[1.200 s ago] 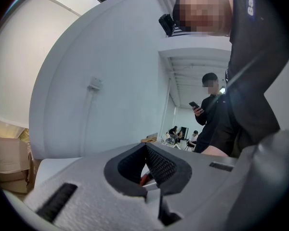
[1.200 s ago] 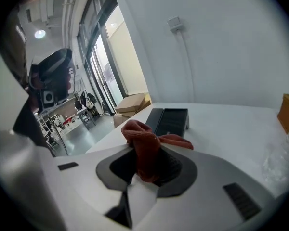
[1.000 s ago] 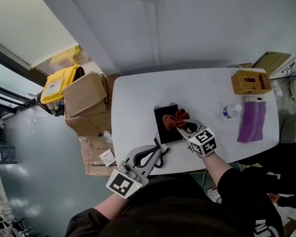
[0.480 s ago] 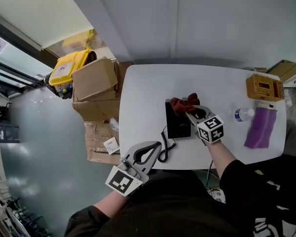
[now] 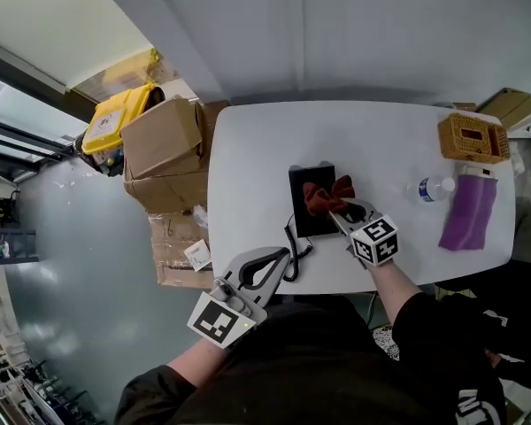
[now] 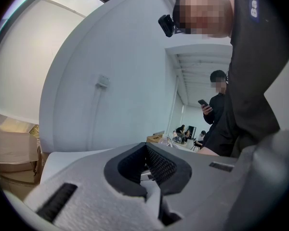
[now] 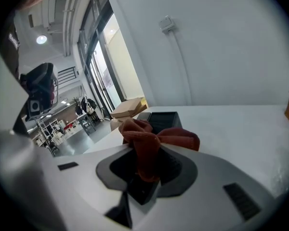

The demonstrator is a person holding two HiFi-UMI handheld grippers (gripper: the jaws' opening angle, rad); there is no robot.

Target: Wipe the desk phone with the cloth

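Note:
A black desk phone (image 5: pixel 308 204) lies in the middle of the white table (image 5: pixel 398 144), its coiled cord (image 5: pixel 293 253) trailing to the front edge. My right gripper (image 5: pixel 343 211) is shut on a bunched rust-red cloth (image 5: pixel 324 195), which rests on the phone's middle right part. In the right gripper view the cloth (image 7: pixel 178 139) bulges out of that gripper (image 7: pixel 151 153), with the phone (image 7: pixel 163 119) just beyond it. My left gripper (image 5: pixel 264 268) hovers at the table's front edge, left of the cord, shut and empty (image 6: pixel 145 148).
At the table's right end stand a wicker basket (image 5: pixel 473 138), a small water bottle (image 5: pixel 432 187) and a purple cloth (image 5: pixel 467 211). Cardboard boxes (image 5: pixel 164 149) and a yellow bin (image 5: pixel 115 127) sit on the floor to the left. People stand in the background (image 6: pixel 216 105).
The right gripper carried the cloth up to the phone's far end, then back to its middle. The left gripper stayed by the front edge. The head view shifted.

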